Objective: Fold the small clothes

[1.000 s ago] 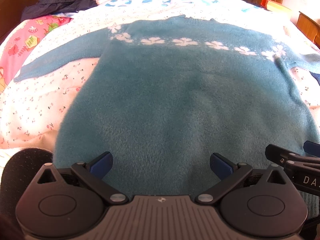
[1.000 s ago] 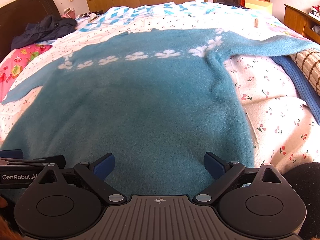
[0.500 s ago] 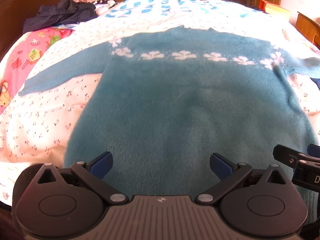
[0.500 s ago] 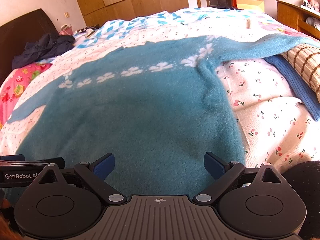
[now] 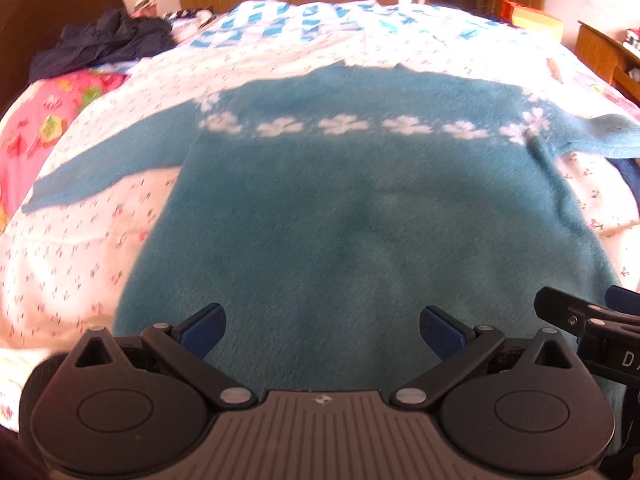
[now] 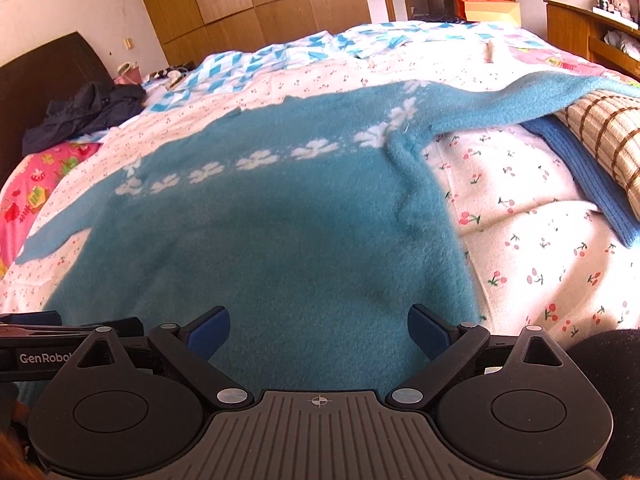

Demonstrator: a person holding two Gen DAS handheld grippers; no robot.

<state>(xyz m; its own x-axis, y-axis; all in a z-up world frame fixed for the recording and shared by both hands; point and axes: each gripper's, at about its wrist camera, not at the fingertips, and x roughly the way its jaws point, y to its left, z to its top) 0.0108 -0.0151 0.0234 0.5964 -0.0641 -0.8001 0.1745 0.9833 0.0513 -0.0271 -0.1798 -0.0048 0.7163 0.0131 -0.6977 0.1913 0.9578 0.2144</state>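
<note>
A fluffy teal sweater (image 5: 352, 208) with a row of white flowers across the chest lies flat on the bed, hem toward me, sleeves spread out; it also shows in the right wrist view (image 6: 280, 232). My left gripper (image 5: 322, 330) is open and empty above the hem, left of centre. My right gripper (image 6: 319, 330) is open and empty above the hem's right part. Each gripper shows at the edge of the other's view. The right sleeve (image 6: 520, 100) drapes over a striped item.
The bed has a white cherry-print sheet (image 6: 540, 248). A beige striped item (image 6: 604, 136) and a dark blue knit (image 6: 580, 176) lie at the right. A dark jacket (image 5: 104, 42) and a pink cloth (image 5: 44, 128) lie at the left. Wooden wardrobes stand behind.
Both grippers have pulled back and risen from the sweater, so more of the bed and room shows. Both stay open. The sweater has not moved.
</note>
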